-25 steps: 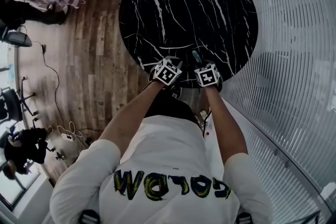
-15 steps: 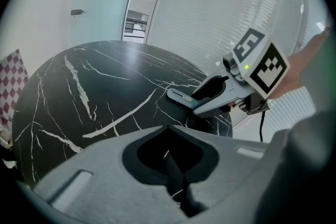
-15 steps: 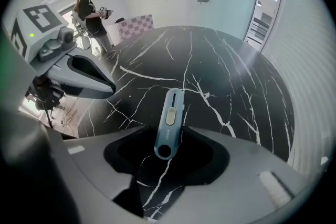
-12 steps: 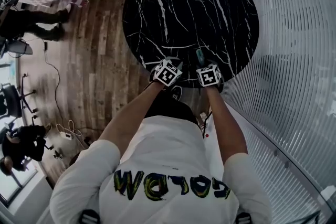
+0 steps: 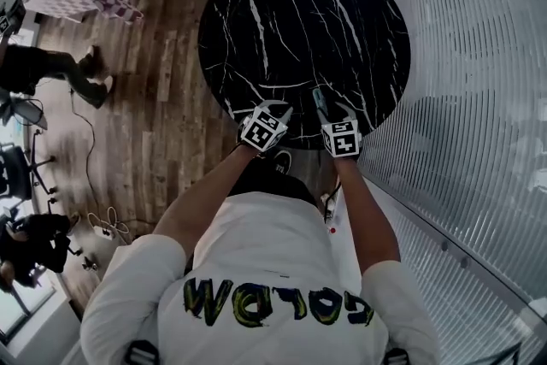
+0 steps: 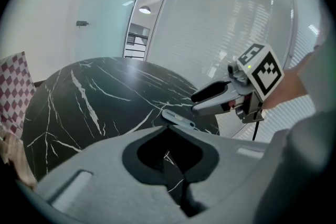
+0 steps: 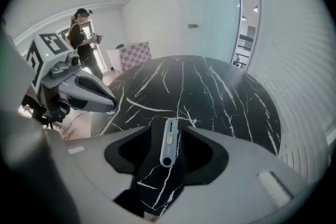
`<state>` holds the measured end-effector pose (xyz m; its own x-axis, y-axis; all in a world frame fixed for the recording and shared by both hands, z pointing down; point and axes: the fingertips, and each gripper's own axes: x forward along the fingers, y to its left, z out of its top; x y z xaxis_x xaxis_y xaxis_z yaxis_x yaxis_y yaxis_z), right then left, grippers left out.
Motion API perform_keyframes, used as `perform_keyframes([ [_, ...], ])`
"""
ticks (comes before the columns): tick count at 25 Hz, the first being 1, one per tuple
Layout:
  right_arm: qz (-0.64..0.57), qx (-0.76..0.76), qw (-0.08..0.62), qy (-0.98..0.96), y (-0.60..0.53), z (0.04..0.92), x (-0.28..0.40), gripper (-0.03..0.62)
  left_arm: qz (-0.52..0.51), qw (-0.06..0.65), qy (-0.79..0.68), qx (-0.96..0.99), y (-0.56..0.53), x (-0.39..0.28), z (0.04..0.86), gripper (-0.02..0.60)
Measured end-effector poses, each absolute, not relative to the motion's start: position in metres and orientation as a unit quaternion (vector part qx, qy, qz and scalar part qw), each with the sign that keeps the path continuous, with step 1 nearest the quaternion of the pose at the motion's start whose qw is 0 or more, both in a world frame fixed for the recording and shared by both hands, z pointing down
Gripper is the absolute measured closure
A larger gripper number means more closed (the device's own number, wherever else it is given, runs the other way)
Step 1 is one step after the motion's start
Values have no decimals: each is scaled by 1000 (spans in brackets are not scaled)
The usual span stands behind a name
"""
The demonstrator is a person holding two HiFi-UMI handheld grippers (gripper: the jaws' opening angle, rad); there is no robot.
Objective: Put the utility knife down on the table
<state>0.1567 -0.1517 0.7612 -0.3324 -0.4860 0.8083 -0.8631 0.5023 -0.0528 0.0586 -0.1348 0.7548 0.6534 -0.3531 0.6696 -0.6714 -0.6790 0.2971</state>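
Right gripper view shows the utility knife (image 7: 168, 142) lying free near the surface (image 7: 210, 86) edge, between the right gripper's (image 6: 192, 103) just-opened jaws, so the task looks done; left gripper's (image 7: 111, 103) jaws together.

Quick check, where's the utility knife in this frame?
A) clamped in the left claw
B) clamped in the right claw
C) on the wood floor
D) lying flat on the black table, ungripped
D: the utility knife lies flat on the table. The right claw, whose jaws have just been opening, stands with a jaw on either side of it and neither touching it.
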Motion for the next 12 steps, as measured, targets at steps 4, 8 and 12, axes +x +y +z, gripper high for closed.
perform_keyframes([
  [4,229,452,326,-798,-154,716,149,426,251,261,-306,880,-140,60,715,577],
  [8,210,460,275,-818,-150,663,134,450,200,243,-311,897,-141,61,662,577],
  [12,188,473,215,-833,-142,603,123,490,143,232,-315,909,-133,58,604,578],
])
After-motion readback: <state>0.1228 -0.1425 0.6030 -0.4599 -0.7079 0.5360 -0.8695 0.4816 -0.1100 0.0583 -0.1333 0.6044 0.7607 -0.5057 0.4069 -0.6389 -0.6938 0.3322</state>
